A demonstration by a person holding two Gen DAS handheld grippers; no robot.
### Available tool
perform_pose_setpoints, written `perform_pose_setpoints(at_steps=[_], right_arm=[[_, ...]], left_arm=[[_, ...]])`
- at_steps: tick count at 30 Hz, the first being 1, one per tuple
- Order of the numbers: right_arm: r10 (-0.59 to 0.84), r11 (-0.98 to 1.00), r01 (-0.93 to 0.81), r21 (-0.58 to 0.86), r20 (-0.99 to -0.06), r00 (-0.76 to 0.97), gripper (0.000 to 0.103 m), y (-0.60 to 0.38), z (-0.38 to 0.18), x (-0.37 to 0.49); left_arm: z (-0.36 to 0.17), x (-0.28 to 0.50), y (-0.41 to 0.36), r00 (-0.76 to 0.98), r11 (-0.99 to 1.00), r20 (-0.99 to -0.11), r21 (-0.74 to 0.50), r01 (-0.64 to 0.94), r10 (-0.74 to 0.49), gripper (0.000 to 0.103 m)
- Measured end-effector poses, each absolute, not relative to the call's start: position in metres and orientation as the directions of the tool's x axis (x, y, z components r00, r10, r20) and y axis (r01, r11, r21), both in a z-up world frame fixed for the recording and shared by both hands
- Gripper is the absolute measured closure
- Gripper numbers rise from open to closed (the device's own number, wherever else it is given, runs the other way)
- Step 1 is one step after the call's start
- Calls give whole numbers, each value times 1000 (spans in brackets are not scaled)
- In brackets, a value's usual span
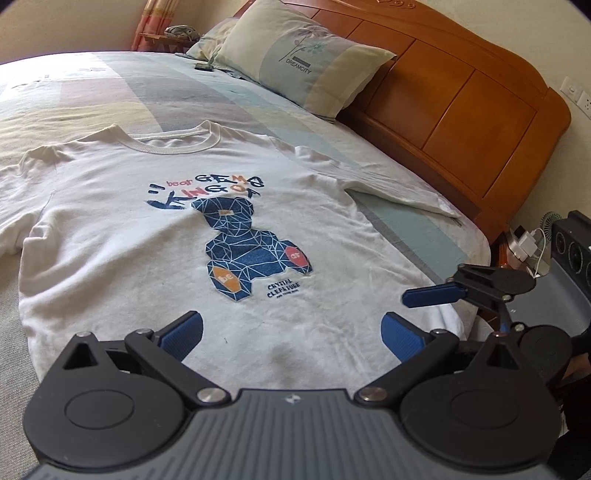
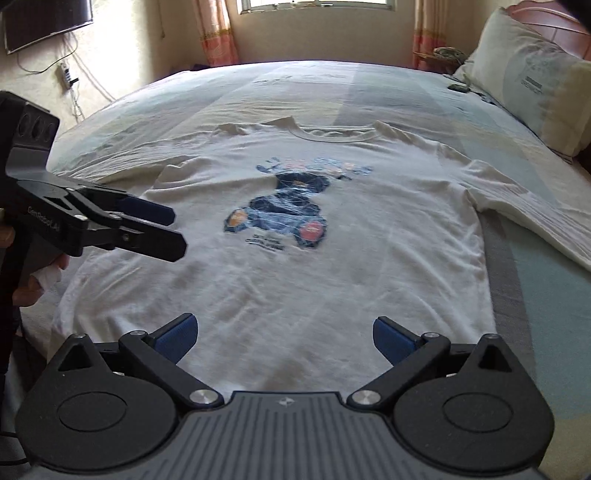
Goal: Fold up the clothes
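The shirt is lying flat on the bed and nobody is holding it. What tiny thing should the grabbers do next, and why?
Probably lower both grippers to the hem and pinch it. The shirt lies spread face up on the bed, not yet folded. The left gripper and right gripper both hover open above the near edge, fingers apart and holding nothing.

Soft daylight reaches you from the window (image 2: 314,3) at the top edge of the right wrist view, paling the far edge of the bed (image 2: 295,85). Shadows are faint. The left wrist view is sharp: the shirt (image 1: 221,240) print reads clearly. The right wrist view is motion-blurred, smearing that print. Both views bow strongly at the edges, with dark corners.
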State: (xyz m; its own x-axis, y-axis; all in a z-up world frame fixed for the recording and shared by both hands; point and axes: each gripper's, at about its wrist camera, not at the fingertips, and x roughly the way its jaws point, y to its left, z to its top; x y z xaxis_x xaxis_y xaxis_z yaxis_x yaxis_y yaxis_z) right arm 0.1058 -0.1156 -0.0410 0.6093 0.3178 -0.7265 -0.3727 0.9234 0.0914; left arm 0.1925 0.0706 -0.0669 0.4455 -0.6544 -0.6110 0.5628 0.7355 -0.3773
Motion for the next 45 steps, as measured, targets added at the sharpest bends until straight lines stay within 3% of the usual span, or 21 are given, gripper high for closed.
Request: perform_pose_setpoints(at_steps=[8,13,21,24,31,40,45], right_arm=[[378,855,-517,36,-725,576,0,-43,-62,114],[345,835,-549,-37,-742,575,0,-30,-76,95],[356,832,-555,16,-782,512,0,-49,-62,66],[359,843,-538,5,-751,554,0,-56,-55,62],[495,813,-554,180,-714,495,0,-53,-51,70],[488,811,-530,246,-784,384,0,-65,-63,68],[427,861,-477,175,-758,493,0,-89,-43,71]], left_arm=[[-67,194,80,448,734,-601,-397,551,-662,1],[-67,194,82,450,739,-606,-393,547,-656,1],[-67,191,76,441,727,-602,-390,565,-666,1],[-68,191,74,437,729,-609,-386,565,-662,1],[-72,193,71,429,730,-619,-388,562,-658,1],[-73,194,73,427,729,-615,-399,557,-663,1],[-72,192,67,417,715,-610,-399,573,-674,1]])
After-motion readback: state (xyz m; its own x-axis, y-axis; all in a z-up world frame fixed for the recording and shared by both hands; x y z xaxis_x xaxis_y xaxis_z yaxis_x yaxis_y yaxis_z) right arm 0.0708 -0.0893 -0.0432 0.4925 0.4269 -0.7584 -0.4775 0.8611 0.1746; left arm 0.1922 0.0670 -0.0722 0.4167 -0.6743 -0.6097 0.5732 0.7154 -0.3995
